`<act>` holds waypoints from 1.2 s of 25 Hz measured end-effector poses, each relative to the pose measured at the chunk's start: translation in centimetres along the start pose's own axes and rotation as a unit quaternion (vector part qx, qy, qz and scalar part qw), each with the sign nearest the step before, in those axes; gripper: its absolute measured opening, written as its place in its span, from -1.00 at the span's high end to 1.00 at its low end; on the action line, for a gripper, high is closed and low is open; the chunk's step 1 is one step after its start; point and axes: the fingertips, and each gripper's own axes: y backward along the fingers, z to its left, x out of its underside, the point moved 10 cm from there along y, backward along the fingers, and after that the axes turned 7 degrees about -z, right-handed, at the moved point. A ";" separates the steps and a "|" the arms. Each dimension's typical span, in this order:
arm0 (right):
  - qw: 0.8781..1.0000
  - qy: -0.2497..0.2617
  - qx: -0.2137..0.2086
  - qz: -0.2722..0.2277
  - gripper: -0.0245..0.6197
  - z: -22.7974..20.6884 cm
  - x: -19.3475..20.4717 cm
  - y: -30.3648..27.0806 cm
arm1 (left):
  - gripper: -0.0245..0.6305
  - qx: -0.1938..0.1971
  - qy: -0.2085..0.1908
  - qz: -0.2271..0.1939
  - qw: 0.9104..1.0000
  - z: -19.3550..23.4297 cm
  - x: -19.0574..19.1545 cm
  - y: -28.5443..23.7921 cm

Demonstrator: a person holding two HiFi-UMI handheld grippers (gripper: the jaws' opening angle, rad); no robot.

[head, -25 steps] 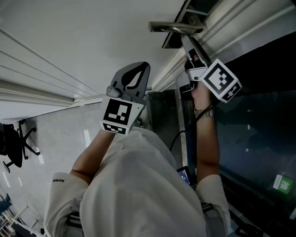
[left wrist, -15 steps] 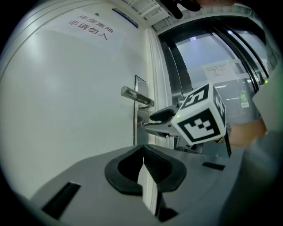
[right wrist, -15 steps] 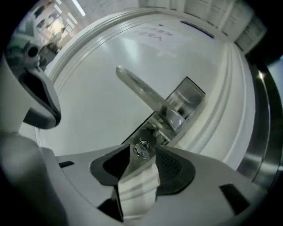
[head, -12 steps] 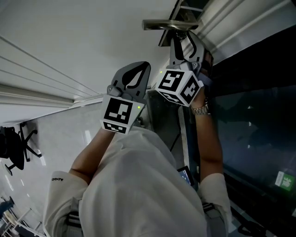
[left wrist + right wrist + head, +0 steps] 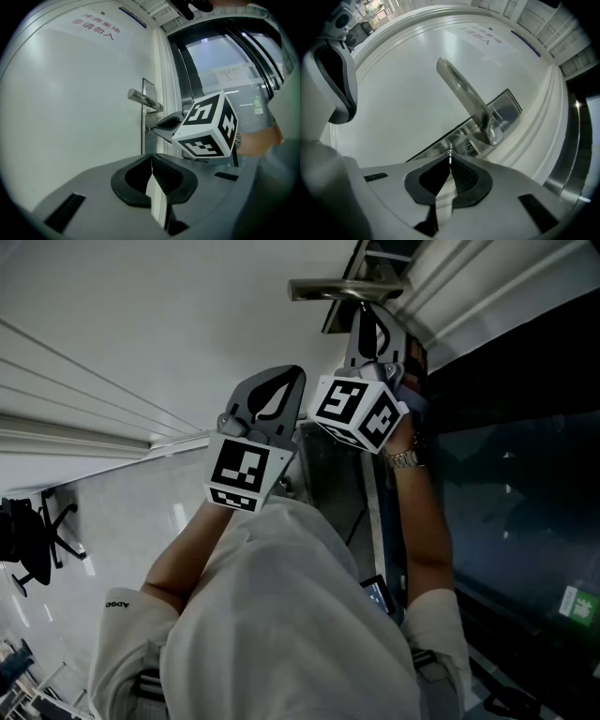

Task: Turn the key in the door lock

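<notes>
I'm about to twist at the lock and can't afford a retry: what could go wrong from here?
1. The right gripper has just been closing its jaws, and only their very tips seem to pinch the key. It could slip once twisted.
2. The door handle juts out close above that gripper. Rolling the wrist could knock the gripper's body against it.
</notes>
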 end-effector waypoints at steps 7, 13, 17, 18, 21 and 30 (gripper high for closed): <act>0.974 -0.227 -0.026 -0.013 0.88 -1.4 0.5 -0.1 | 0.89 -0.005 0.005 -0.001 1.000 0.5 0.1 0.1; 0.862 -0.503 -0.054 -0.022 0.88 -2.7 2.3 -0.3 | 0.89 -0.009 0.003 -0.001 1.000 0.7 0.1 0.2; 0.716 -0.693 -0.074 -0.023 0.88 -3.0 3.9 -0.5 | 0.89 -0.017 0.002 -0.001 1.000 1.1 0.0 0.5; 0.667 -0.740 -0.081 -0.024 0.88 -2.9 4.4 -0.5 | 0.89 -0.018 0.002 -0.001 1.000 1.2 0.0 0.6; 0.534 -0.839 -0.103 -0.029 0.88 -2.7 5.5 -0.8 | 0.89 -0.019 0.004 0.000 1.000 1.2 0.1 0.7; 0.618 -0.777 -0.110 -0.041 0.78 -3.2 5.1 -0.4 | 0.89 -0.017 0.001 -0.001 1.000 0.9 -0.1 1.2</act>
